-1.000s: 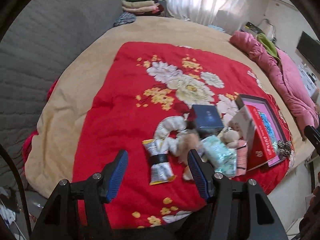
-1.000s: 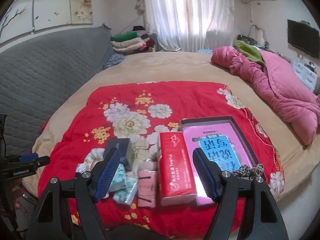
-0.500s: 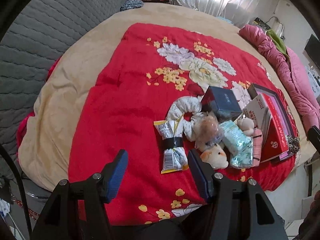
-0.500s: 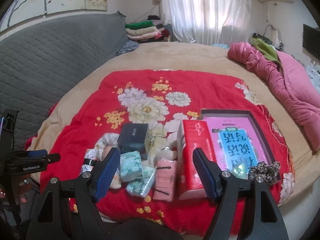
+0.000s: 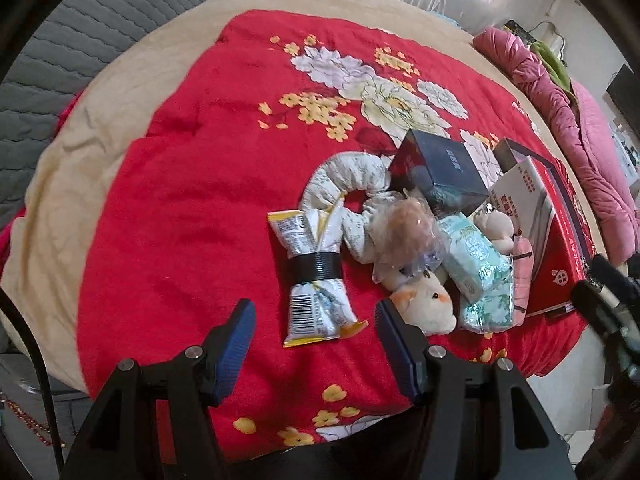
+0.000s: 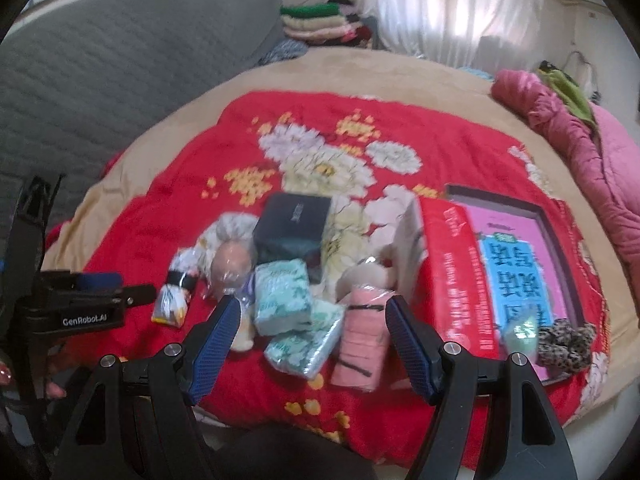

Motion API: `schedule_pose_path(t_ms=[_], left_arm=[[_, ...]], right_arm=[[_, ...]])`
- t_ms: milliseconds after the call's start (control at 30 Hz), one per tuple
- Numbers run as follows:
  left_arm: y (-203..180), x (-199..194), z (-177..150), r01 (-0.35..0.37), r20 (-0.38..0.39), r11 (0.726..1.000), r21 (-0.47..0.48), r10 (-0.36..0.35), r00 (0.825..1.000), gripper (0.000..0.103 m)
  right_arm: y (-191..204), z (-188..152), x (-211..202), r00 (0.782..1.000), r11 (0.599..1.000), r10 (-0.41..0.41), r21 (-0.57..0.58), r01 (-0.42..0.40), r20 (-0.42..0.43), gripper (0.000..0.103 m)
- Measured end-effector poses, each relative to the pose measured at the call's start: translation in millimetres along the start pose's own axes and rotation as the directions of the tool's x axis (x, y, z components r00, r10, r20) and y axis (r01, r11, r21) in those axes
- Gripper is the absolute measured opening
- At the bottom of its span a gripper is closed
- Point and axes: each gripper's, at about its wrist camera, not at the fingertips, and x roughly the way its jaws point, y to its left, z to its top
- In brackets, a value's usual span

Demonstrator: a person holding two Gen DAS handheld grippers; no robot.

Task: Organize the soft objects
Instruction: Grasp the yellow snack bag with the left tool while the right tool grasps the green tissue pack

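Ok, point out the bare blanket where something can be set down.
Free: the red blanket left of the snack packet, up to the beige edge, and its flowered middle beyond the dark box. Crowded: from the packet across the tissue packs to the red carton.

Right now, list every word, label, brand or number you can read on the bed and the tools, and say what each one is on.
"GenRobot.AI": white print on the left gripper, seen from the right wrist view.
Snack packet: a barcode; digits too small to read.
Dark blue box: pale lettering on the lid, too blurred.
Red tissue pack: white print, blurred.
Pink book: large characters, upside down and blurred.
Green tissue packs: print unreadable.
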Motion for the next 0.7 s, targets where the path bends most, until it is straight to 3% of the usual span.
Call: schedule_pose_path(t_ms=[333, 700], left_arm=[[2.9, 31.9, 6.5, 0.006, -0.047, 1.0, -0.03, -0.007, 0.999, 0.061], [6.8, 53.4, 12.6, 0.008, -0.072, 0.999, -0.05, -0.011, 0.997, 0.061]], right_arm=[[17.5, -3.1, 47.4, 0.996, 0.996, 0.005, -0.093, -0.013, -0.089, 0.076], [22.9, 0.4, 84.3, 0.991, 0.991, -0.008, -0.131, -0.01, -0.133, 0.076]])
